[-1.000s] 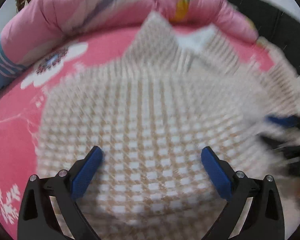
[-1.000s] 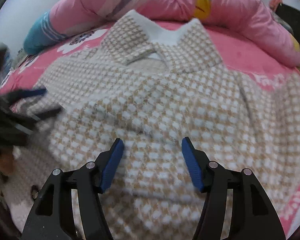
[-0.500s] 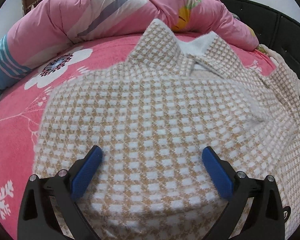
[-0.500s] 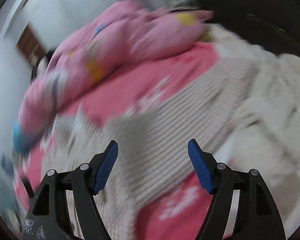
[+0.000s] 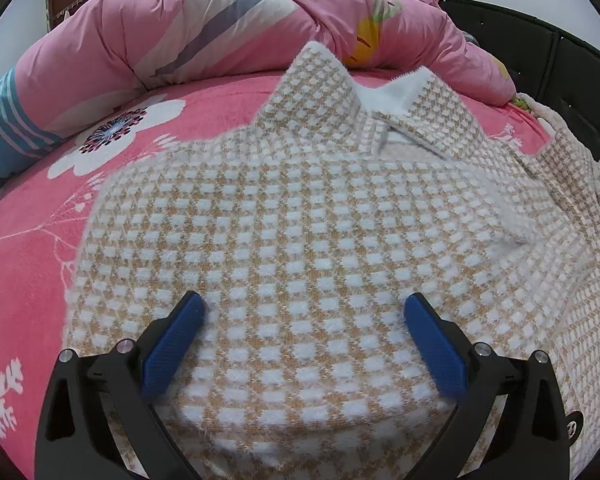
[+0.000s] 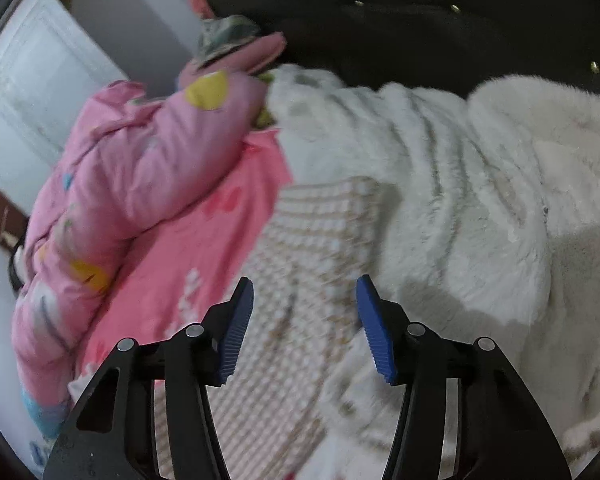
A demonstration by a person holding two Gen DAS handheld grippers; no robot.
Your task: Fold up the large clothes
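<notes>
While tilted downward, both hand-held grippers [image 5: 304, 340] [image 6: 305, 312] hover over the sweater [image 5: 300, 240].

Right gripper [image 6: 305, 312] jaws just narrowed, nothing between; below: checked sleeve [image 6: 320, 232] beside white fleece blanket [image 6: 480, 184].

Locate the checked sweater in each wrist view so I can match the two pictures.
Left wrist: the checked sweater fills the centre and lower frame, collar at the top, spread under the open left gripper.
Right wrist: only a strip of it shows, running from mid-frame down between the open right gripper's fingers, nothing gripped; its jaws have just been closing.
Shared landmark: the pink quilt.
</notes>
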